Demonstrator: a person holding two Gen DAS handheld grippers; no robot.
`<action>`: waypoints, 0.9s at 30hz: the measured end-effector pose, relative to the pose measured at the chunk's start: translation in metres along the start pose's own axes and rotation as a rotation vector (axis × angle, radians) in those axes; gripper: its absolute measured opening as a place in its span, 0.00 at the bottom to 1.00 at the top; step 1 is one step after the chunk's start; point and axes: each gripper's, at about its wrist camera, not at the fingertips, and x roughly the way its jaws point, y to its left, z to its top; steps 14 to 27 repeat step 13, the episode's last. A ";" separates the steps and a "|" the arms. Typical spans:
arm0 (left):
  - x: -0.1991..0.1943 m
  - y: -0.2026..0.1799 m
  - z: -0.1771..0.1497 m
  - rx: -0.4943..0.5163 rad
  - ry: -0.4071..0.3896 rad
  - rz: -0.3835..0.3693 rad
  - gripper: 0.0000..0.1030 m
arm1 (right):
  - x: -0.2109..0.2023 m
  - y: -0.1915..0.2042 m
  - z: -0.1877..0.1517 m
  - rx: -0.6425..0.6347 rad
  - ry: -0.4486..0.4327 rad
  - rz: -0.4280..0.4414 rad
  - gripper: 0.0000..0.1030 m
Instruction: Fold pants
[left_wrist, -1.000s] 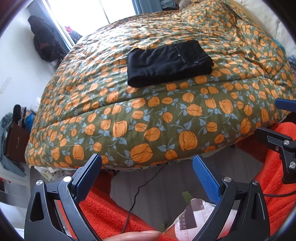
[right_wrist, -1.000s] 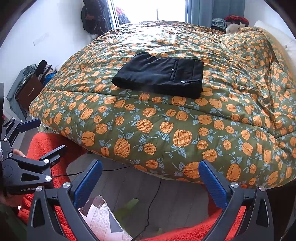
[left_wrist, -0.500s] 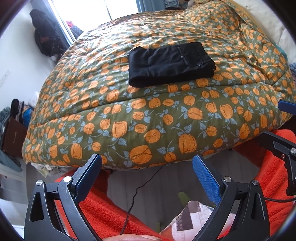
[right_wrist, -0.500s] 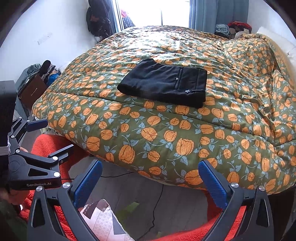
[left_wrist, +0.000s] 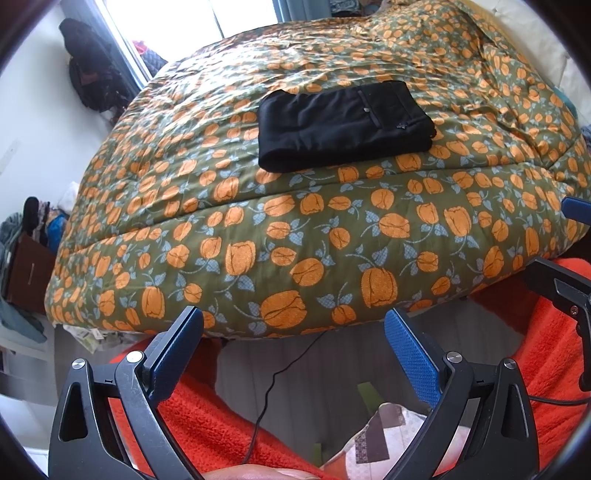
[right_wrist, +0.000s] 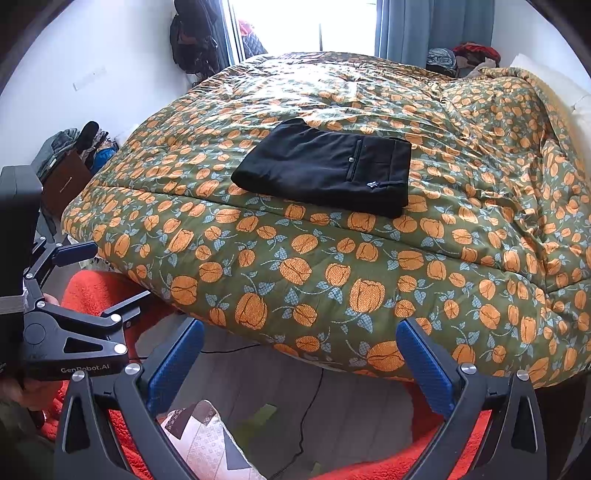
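Black pants lie folded into a flat rectangle on the bed, back pocket facing up. My left gripper is open and holds nothing; it hangs off the near side of the bed, well short of the pants. My right gripper is likewise open and bare, also back from the bed's edge. The right gripper shows at the right rim of the left wrist view, and the left gripper at the left of the right wrist view, held in a hand.
An olive quilt with orange flowers covers the bed. Orange fleece and a patterned pillow lie below, with a black cable on the grey floor. Clothes and a brown box crowd the left wall.
Both grippers have drawn slightly back and up from the bed, so the pants sit a little lower in each view. The pants have not moved and the jaws stay wide.
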 end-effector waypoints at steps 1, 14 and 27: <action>0.001 0.000 0.000 0.001 0.003 0.003 0.96 | 0.000 0.000 0.000 0.000 0.000 -0.001 1.00; 0.002 -0.001 -0.002 0.004 0.003 0.011 0.96 | 0.003 -0.003 -0.001 0.010 0.001 -0.003 1.00; 0.002 -0.001 -0.002 0.004 0.003 0.011 0.96 | 0.003 -0.003 -0.001 0.010 0.001 -0.003 1.00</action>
